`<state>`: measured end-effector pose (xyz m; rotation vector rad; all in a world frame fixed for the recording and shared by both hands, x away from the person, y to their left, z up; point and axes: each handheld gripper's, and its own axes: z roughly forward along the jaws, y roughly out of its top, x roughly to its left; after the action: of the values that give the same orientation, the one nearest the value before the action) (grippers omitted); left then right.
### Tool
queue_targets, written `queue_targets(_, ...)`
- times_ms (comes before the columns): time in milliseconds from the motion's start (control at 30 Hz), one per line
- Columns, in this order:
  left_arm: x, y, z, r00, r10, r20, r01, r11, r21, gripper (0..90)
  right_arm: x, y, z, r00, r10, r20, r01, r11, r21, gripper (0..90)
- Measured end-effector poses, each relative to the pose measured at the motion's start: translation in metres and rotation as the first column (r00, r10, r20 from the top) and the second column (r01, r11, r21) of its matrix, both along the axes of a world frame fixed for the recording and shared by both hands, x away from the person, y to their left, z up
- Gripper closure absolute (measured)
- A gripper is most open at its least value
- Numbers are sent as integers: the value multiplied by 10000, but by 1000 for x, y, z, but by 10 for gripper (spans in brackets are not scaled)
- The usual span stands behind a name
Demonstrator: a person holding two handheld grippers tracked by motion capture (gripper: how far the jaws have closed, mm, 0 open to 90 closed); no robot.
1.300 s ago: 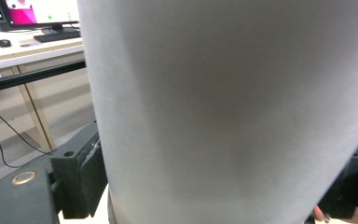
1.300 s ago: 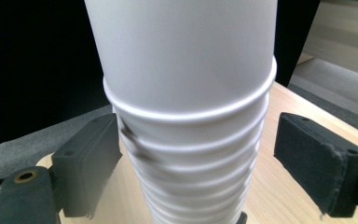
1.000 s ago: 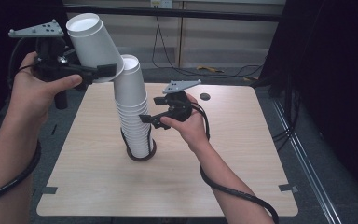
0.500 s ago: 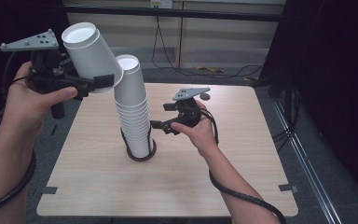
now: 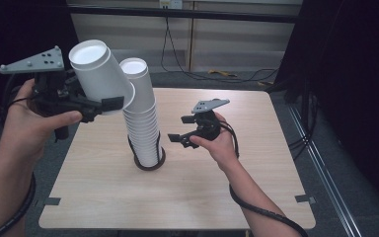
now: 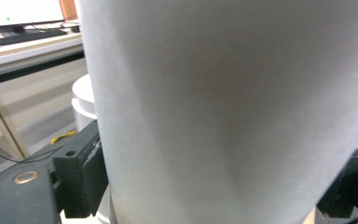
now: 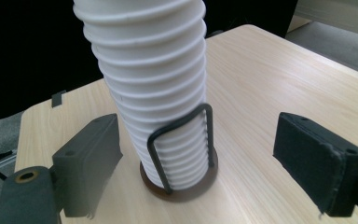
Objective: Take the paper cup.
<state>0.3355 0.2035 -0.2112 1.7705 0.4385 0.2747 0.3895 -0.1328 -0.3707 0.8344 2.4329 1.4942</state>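
My left gripper [image 5: 109,94] is shut on a white paper cup [image 5: 101,74], held bottom-up and tilted at the upper left, beside the top of the cup stack. Its jaws have just closed a little tighter on the cup [image 6: 223,112], with one pad [image 6: 81,175] against its wall. A tall stack of white cups [image 5: 143,123] stands in a wire holder [image 5: 150,163] on the wooden table [image 5: 227,197]. My right gripper [image 5: 180,129] is open, just right of the stack and clear of it. From my right gripper [image 7: 205,158], the stack [image 7: 154,79] and holder [image 7: 182,140] lie ahead, beyond the jaws.
The stack leans slightly to the left. Cables [image 5: 212,74] lie on the floor behind the table. Dark curtains [image 5: 355,74] hang on the right. Bare tabletop lies in front of and to the right of the holder.
My left hand has lowered the cup beside the stack's top. My right gripper has drawn back to the right, away from the stack, and sunk a little.
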Motion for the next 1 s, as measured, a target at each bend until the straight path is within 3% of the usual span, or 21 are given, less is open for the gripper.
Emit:
queue_targets(233,-4,-15,-18,9990,-382,-215,386,9991,171,152,-2,-12,-6,9999,-58,-106,59,9999,86,152)
queue_targets(667,-12,-51,-54,9925,-1022,-665,1050,9937,389,153,-15,-32,-15,9997,256,44,-253,9980,-586,157)
queue_targets(767,-12,-59,-61,9920,-1048,-698,1093,9920,639,153,-19,-35,-17,9992,366,135,-352,9955,-880,156)
queue_targets(1000,-12,-74,-77,9882,-1210,-936,1290,9880,846,154,-24,-46,-28,9995,330,-7,-330,9963,-796,151)
